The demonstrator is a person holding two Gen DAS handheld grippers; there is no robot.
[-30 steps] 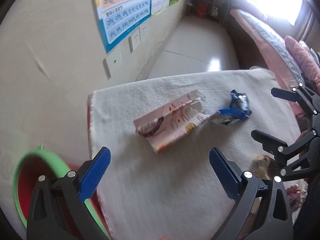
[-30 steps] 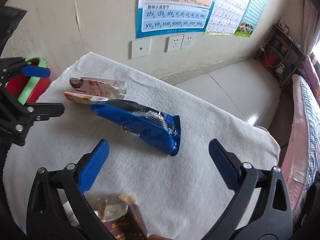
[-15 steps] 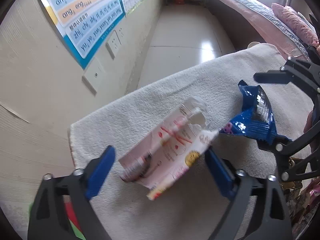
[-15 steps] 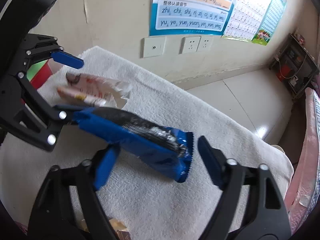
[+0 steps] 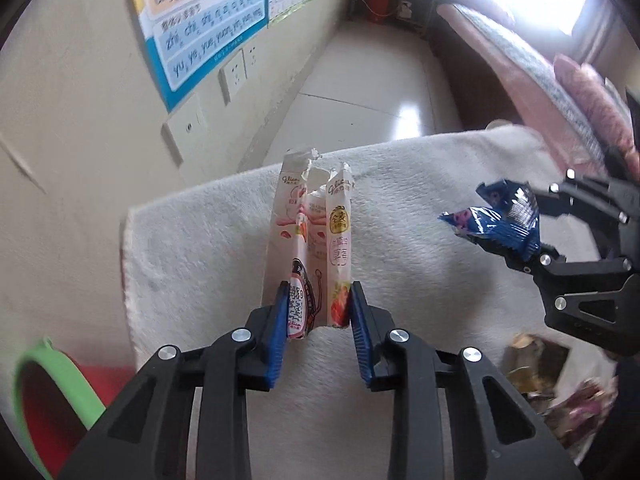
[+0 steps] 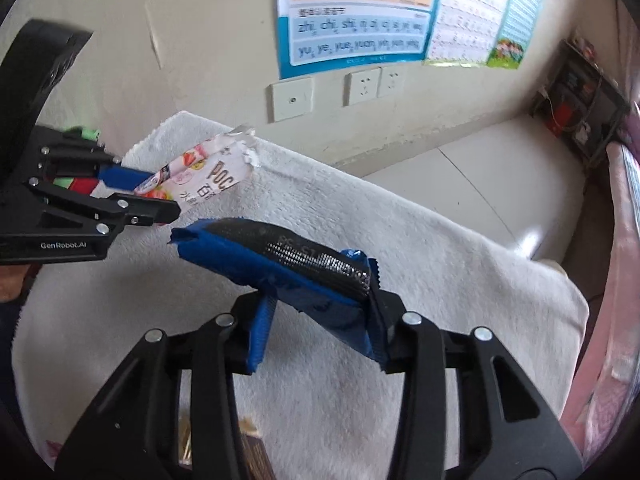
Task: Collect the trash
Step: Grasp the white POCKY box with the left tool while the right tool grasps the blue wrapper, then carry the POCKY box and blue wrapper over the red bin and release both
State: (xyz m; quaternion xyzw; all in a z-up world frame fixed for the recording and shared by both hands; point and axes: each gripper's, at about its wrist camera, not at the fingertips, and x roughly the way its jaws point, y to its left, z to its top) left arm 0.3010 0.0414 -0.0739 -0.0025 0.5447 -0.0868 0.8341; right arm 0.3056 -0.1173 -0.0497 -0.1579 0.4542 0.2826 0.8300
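your left gripper is closing on the torn pink cardboard snack box, your right gripper on the crinkly blue foil wrapper; both light and crushable, so grip mid-body.

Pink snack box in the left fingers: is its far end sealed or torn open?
Torn open. The pink snack box ends in ragged white flaps; the left gripper is closing on its other end.

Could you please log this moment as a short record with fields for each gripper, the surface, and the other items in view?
left gripper: jaws closing, pads pressing the torn pink snack box
right gripper: jaws closing, pads on the blue wrapper
surface: white fluffy towel
remaining trash: crumpled wrappers at the towel's near right edge
bin: green-rimmed red container, beside the towel's left edge
wall: pinyin poster above sockets
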